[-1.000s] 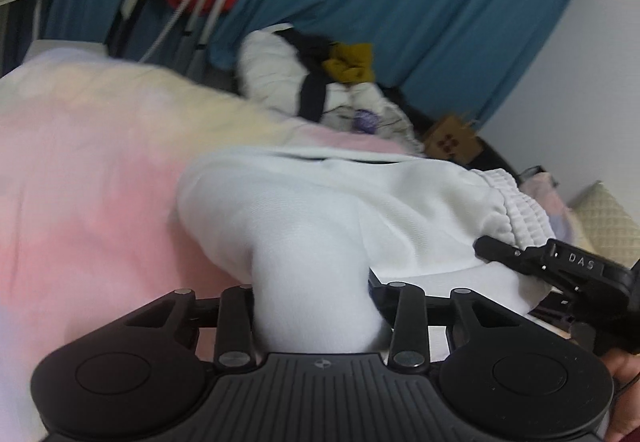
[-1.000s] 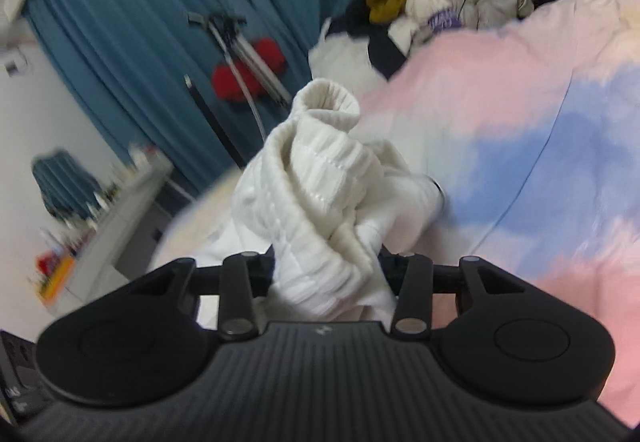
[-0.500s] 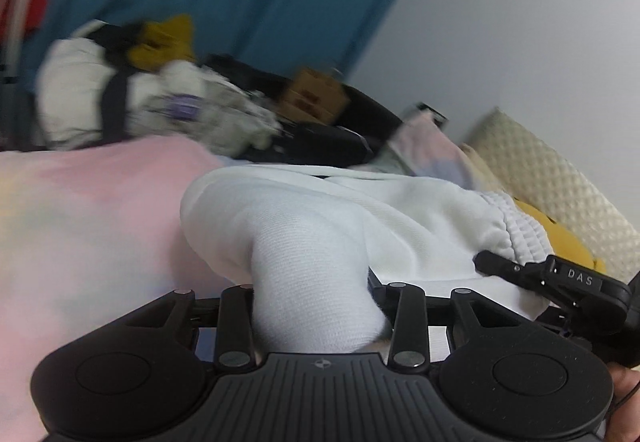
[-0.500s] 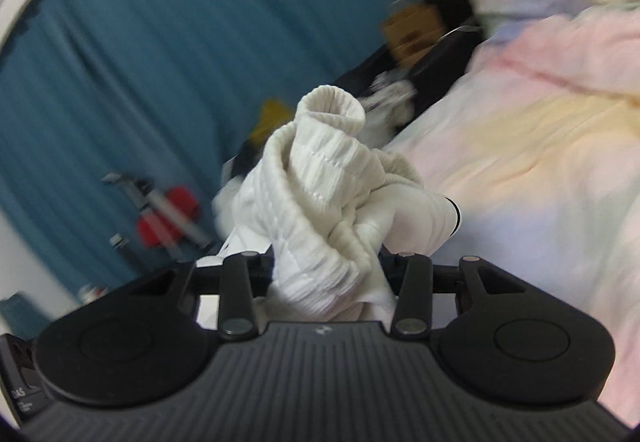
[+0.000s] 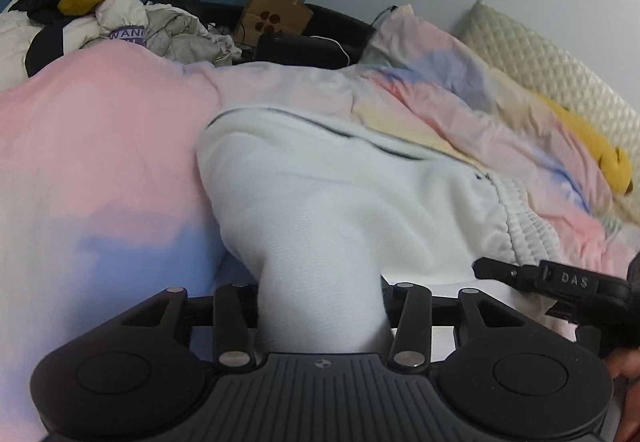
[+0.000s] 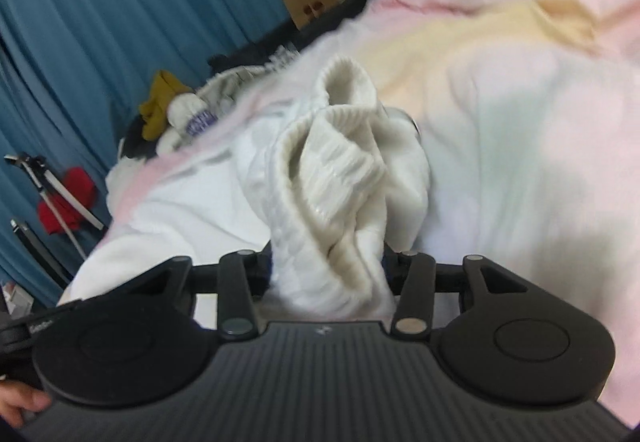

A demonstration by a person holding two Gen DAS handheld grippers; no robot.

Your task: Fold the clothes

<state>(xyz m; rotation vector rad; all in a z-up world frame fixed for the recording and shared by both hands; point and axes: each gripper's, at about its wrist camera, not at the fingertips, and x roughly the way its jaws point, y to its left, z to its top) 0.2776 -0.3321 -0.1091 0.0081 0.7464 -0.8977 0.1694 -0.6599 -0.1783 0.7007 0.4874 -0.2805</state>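
A white sweatshirt (image 5: 340,193) lies spread over the pastel pink, blue and yellow bed cover (image 5: 100,161). My left gripper (image 5: 322,306) has a thick fold of its plain white cloth bunched between the fingers, and its jaws are opening. In the right wrist view, my right gripper (image 6: 328,274) has the ribbed hem (image 6: 340,161) of the same sweatshirt gathered between its fingers, and these jaws are opening too. The cloth hides the pads of both grippers. The right gripper's black side (image 5: 560,278) shows close by at the sweatshirt's ribbed edge.
A heap of clothes (image 5: 120,21) and a brown paper bag (image 5: 276,15) sit beyond the bed's far edge. A cream quilted pillow (image 5: 540,61) and a yellow item (image 5: 588,145) lie by the white wall. A tripod with red cloth (image 6: 60,197) stands before the blue curtain (image 6: 120,1).
Both grippers have swung from facing the curtain toward the wall end of the bed and come down. The sweatshirt has gone with them and now rests on the cover.
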